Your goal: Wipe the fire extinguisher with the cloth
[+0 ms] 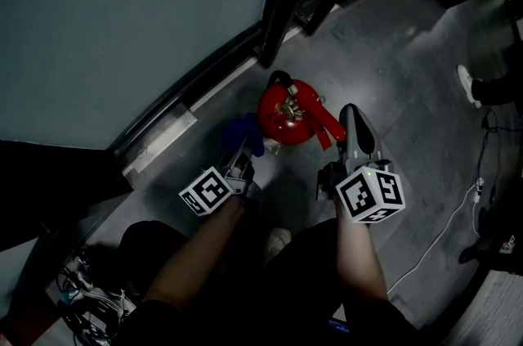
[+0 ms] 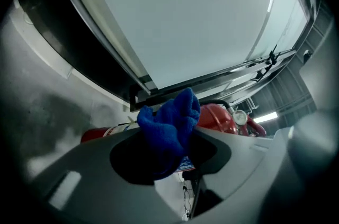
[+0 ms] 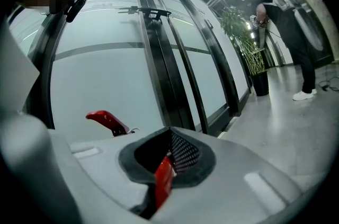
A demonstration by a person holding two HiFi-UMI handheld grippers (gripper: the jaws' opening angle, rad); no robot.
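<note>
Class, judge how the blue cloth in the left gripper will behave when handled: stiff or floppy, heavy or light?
Probably floppy: the cloth bunches in soft folds and droops between the jaws. Likely light, since a pinch holds it. Its fuzzy pile should resist slipping.

A red fire extinguisher [image 1: 286, 114] stands on the grey floor [image 1: 392, 50], seen from above, close to the dark frame at the foot of a glass wall [image 1: 122, 9]. The left gripper [image 1: 244, 150] holds a blue cloth [image 1: 243, 132] just beside the extinguisher's left flank. The right gripper [image 1: 350, 119] reaches in from the right, its tip at the red handle [image 1: 327, 128]. A white cable [image 1: 441, 234] trails across the floor at right.
</note>
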